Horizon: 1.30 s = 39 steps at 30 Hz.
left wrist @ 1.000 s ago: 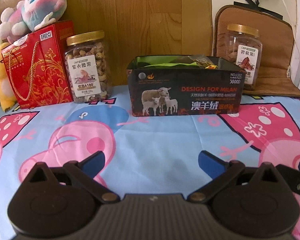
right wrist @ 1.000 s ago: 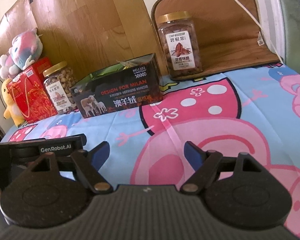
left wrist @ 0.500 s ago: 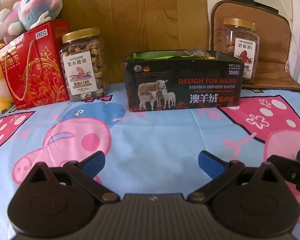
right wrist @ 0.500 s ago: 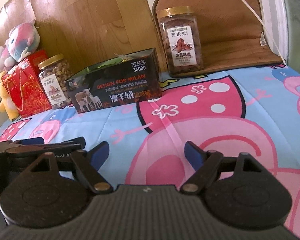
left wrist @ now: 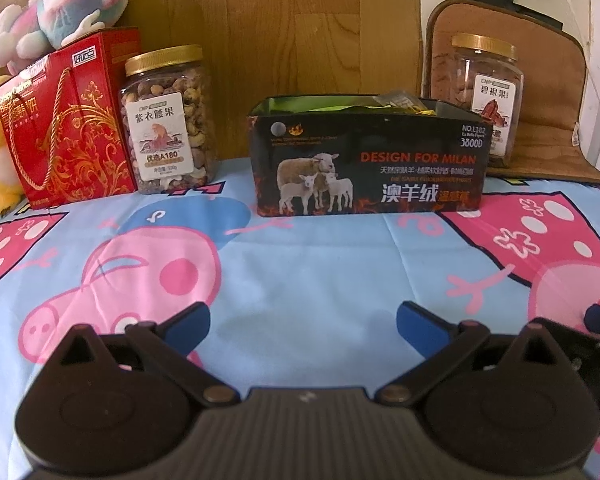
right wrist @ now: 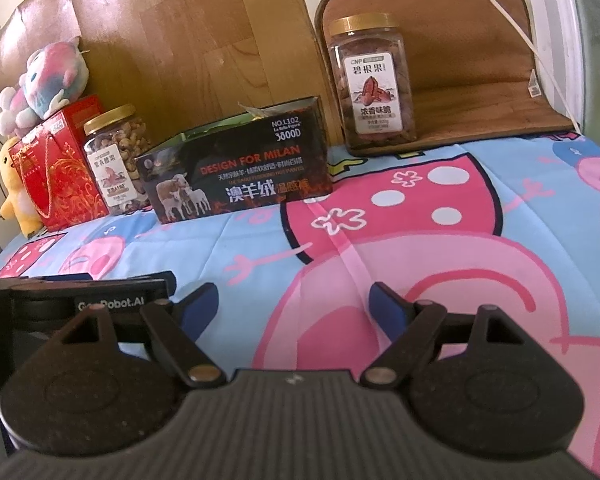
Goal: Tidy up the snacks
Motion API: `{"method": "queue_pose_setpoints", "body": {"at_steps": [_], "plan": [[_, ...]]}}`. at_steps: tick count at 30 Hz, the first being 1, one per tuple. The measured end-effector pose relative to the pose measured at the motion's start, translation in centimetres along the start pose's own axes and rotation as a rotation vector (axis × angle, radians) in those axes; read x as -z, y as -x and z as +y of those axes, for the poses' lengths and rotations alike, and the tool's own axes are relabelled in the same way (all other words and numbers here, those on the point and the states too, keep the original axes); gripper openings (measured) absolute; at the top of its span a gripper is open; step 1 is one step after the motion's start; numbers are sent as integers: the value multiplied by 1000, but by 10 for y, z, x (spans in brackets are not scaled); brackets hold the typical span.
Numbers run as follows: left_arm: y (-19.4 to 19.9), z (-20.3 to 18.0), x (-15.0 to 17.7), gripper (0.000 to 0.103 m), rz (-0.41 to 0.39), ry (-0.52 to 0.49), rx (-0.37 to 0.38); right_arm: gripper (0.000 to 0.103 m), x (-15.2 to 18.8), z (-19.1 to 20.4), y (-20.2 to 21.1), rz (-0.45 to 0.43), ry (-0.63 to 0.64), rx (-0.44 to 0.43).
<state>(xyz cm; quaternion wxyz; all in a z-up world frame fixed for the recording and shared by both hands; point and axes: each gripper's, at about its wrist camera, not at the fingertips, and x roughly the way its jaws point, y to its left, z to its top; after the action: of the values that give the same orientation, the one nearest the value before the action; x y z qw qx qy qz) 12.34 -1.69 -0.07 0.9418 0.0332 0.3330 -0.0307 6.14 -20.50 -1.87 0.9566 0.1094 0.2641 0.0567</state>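
Observation:
A black box with sheep printed on it (left wrist: 370, 168) stands at the back middle of the cartoon-print cloth and holds snack packets; it also shows in the right wrist view (right wrist: 240, 176). A cashew jar (left wrist: 166, 120) stands to its left, next to a red gift box (left wrist: 68, 120). A pecan jar (left wrist: 482, 92) stands to its right on a brown cushion; it also shows in the right wrist view (right wrist: 370, 84). My left gripper (left wrist: 302, 320) is open and empty, low over the cloth. My right gripper (right wrist: 294, 306) is open and empty, to the right of the left one.
Plush toys (left wrist: 56, 4) sit on and beside the red gift box. A wooden board (left wrist: 292, 40) stands behind the box. A brown cushion (right wrist: 460, 60) leans at the back right. The left gripper's body (right wrist: 80, 304) shows at the left of the right wrist view.
Both grippers have drawn back and dropped a little, staying open. The left view has shifted slightly so the box sits further right.

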Motion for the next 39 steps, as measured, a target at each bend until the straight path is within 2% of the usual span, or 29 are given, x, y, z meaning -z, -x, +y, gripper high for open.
{"method": "queue_pose_setpoints", "body": {"at_steps": [19,39], "plan": [[8,-4,4,103,-48,-23,-5,85,4,0,7,-54,7,-17],[8,-3,4,103,-47,-16,-16,85,5,1,7,-59,8,-18]]}}
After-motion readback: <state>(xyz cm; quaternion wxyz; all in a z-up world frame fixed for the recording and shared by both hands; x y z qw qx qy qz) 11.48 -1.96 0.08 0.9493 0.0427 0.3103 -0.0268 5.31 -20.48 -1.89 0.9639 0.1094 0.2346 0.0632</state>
